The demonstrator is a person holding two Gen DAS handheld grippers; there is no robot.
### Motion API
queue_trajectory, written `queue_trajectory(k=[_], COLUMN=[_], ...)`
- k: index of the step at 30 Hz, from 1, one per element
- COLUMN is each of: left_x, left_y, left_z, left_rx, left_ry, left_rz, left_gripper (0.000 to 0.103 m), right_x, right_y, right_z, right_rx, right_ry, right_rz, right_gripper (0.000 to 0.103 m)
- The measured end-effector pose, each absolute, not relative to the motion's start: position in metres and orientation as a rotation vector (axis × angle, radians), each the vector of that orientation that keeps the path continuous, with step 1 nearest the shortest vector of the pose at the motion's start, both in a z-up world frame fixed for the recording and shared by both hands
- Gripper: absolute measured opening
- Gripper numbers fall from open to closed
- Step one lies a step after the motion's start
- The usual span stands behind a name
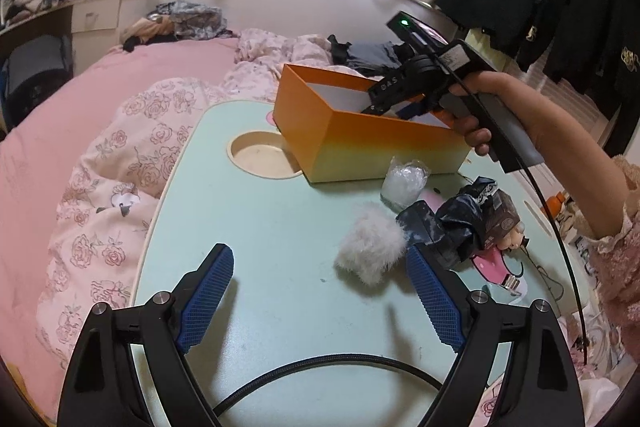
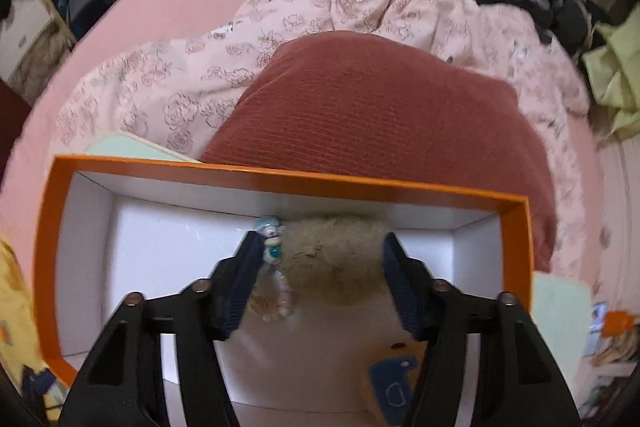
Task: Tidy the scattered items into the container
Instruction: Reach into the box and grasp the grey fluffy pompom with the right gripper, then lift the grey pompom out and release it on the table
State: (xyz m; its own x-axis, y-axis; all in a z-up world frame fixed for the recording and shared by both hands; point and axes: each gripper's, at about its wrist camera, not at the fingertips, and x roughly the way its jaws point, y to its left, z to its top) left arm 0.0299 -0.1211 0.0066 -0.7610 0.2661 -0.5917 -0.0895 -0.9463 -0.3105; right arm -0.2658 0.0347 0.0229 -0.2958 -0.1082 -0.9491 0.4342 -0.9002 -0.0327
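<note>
Right fingers [image 2: 316,267] grip a fluffy pompom [image 2: 336,259] inside the orange box [image 2: 280,177]; left fingers [image 1: 320,291] spread over bare table [image 1: 280,227].

Left wrist view looks across the table [image 1: 280,227] at the orange box [image 1: 360,143]; right peers closely down inside.

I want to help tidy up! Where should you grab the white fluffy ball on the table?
Grab the white fluffy ball across its soft middle, coming down from above. It lies loose on the table, and the dark wrapped bundle crowds one side, so a sideways reach would likely bump that.
</note>
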Motion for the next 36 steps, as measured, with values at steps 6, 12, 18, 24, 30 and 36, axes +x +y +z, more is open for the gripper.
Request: queue_trajectory(k=[6, 12, 18, 24, 30, 36], left_x=[0.029, 0.028, 0.026, 0.026, 0.027, 0.028], left_y=[-0.122, -0.124, -0.128, -0.129, -0.130, -0.131], left_z=[0.006, 0.005, 0.002, 0.002, 0.002, 0.001], left_rx=[-0.985, -0.988, -1.004, -1.006, -1.001, -1.000], left_ry=[-0.409, -0.442, -0.479, -0.477, -0.489, -0.505], left_rz=[2.747, 2.741, 2.730, 2.725, 2.721, 2.715], left_gripper=[0.088, 0.088, 0.088, 0.088, 0.088, 0.088], right_x=[-0.260, -0.233, -0.225, -0.229, -0.228, -0.230], right_y=[0.063, 0.081, 0.084, 0.074, 0.040, 0.025], right_z=[0.041, 0.075, 0.088, 0.064, 0.039, 0.013], right_rx=[1.594, 1.481, 1.472, 1.551, 1.606, 1.695], right_ry=[0.141, -0.042, 0.012, 0.041, 0.069, 0.124], right_rz=[-2.228, -2.146, -2.174, -2.131, -2.084, -2.060], right_gripper=[0.053, 0.050, 0.044, 0.044, 0.044, 0.045])
